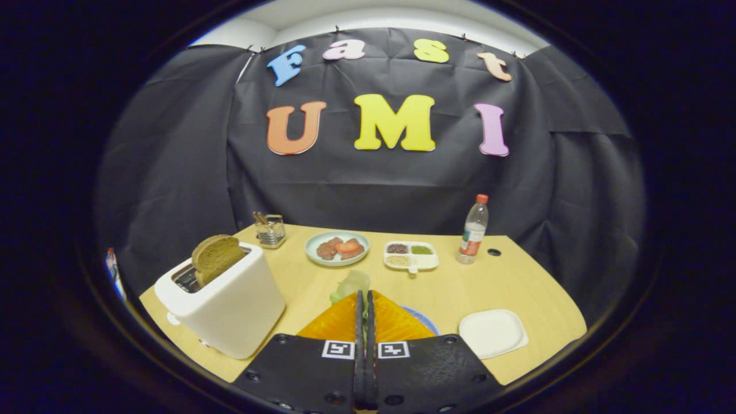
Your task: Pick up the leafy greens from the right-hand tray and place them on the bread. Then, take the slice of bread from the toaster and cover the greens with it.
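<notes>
The jaws of the gripper [365,294] are seen pressed together on the leafy greens [352,284], a pale green leaf that sticks out just ahead of the fingertips. Directly beneath the fingers an orange slice of bread [391,323] is seen, resting on a blue plate [424,318]. To the left a white toaster [223,299] stands on the wooden surface [460,287], with a brown slice of toast [215,256] raised from its slot. A bare white tray [493,332] lies to the right of the fingers. Farther back are set a plate of meat [337,248], a divided dish [410,256], a bottle [474,230] and a wire holder [270,230].
</notes>
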The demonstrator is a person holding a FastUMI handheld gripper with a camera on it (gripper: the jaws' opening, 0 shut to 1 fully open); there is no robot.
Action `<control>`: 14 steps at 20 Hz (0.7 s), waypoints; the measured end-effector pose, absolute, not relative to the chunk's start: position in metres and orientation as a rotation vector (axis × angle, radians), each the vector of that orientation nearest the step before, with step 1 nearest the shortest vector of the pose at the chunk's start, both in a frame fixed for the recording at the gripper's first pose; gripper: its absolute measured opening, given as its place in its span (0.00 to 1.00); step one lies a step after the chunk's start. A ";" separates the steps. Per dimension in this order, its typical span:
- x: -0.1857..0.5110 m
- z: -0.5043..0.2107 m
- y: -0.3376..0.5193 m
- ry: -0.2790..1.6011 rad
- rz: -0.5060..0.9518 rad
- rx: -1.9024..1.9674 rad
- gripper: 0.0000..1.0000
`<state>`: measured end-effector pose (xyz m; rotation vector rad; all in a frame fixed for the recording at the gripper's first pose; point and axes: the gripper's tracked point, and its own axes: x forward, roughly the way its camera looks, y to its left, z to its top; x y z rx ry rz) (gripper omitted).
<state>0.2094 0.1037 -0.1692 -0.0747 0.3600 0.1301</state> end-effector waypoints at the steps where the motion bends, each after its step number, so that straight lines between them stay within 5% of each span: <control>1: 0.208 -0.179 0.112 0.384 0.156 -0.054 0.00; 14: 0.258 -0.222 0.080 0.432 0.104 -0.058 0.00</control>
